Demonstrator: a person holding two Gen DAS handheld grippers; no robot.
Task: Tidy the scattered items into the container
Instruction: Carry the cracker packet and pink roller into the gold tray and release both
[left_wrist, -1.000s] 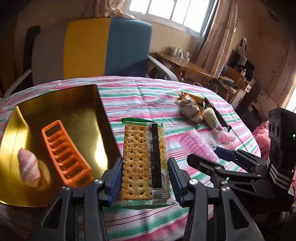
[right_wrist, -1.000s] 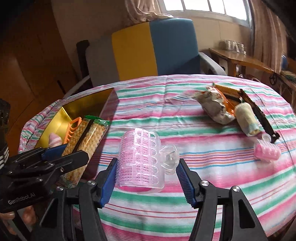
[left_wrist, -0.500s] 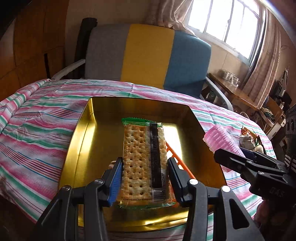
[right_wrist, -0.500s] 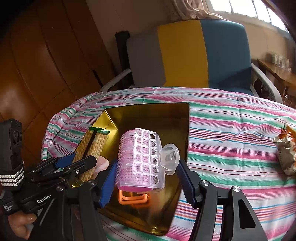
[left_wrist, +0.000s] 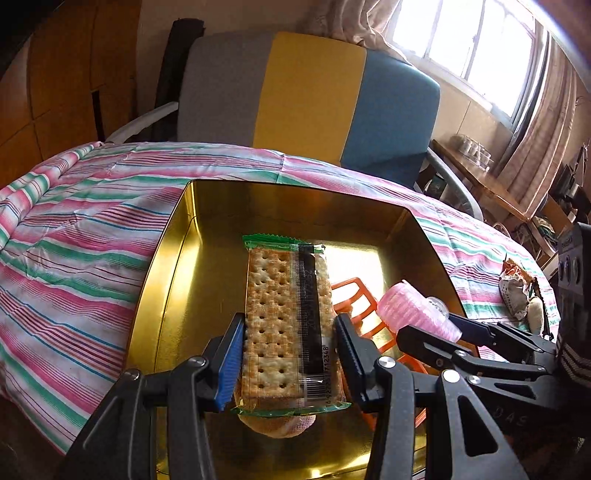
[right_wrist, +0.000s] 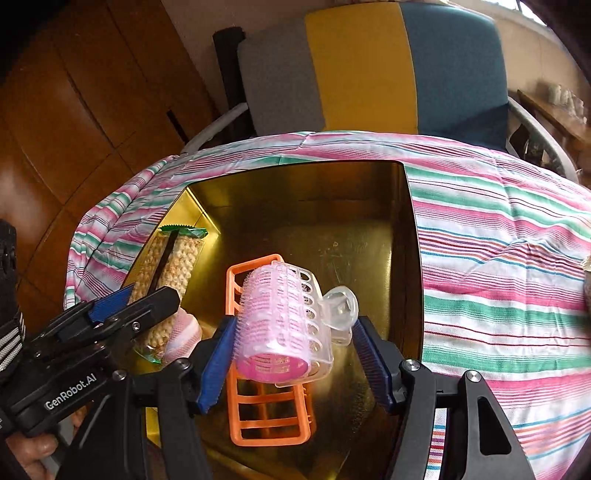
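Left tool clenched on the cracker pack, blue pads pressing both long edges, pack held lengthwise above the gold tray. Pack's green-sealed end points to 12 o'clock in the left wrist view. A pink-and-white striped item sits in the tray under the pack's near end.

Right tool grasping the pink hair roller with its clear clip, left pad against the roller body, right pad against the clip tab. Roller hangs over the tray, directly above the orange rack lying on the tray floor. Can't tell whether roller touches the rack.

In the right wrist view the left tool shows at 9 o'clock, cracker pack just beside the tray's left wall. In the left wrist view the right tool comes in at 4 o'clock, roller over the tray's right side.

Tray rests on the striped cloth covering the surface. Crumpled snack wrapper on the cloth at 3 o'clock, well apart from the tray. Grey-yellow-blue chair behind the surface at 12 o'clock.
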